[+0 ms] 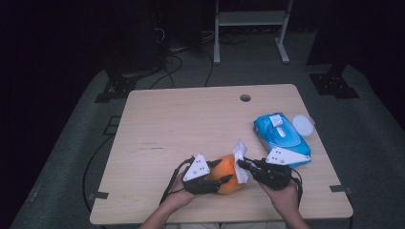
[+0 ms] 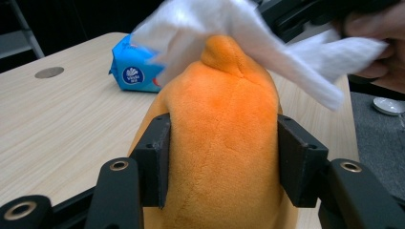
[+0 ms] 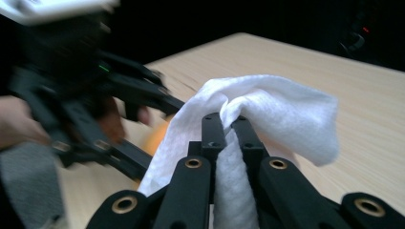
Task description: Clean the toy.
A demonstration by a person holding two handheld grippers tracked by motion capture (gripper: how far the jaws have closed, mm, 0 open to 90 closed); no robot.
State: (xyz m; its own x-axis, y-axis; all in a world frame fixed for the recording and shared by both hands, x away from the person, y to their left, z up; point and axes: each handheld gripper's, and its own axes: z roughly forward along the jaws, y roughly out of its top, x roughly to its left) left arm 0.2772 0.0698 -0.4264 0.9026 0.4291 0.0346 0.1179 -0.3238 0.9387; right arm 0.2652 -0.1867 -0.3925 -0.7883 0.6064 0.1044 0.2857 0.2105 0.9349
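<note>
An orange plush toy (image 1: pixel 230 180) (image 2: pixel 224 119) is held just above the table near its front edge, with my left gripper (image 1: pixel 220 171) (image 2: pixel 224 160) shut on it, one pad pressed into each side. My right gripper (image 1: pixel 240 165) (image 3: pixel 228 121) is shut on a white wet wipe (image 1: pixel 240 157) (image 3: pixel 282 109) pinched between its tips. The wipe (image 2: pixel 229 28) drapes over the top end of the toy. In the right gripper view the left gripper (image 3: pixel 95 95) is blurred at the left, with a bit of the orange toy (image 3: pixel 155 138) behind the wipe.
A blue pack of wet wipes (image 1: pixel 282 136) (image 2: pixel 133 71) lies at the table's right side with its flap up, and a round white lid (image 1: pixel 303 125) sits beside it. A cable hole (image 1: pixel 245 98) (image 2: pixel 49 72) is near the far edge. A white rack stands beyond the table.
</note>
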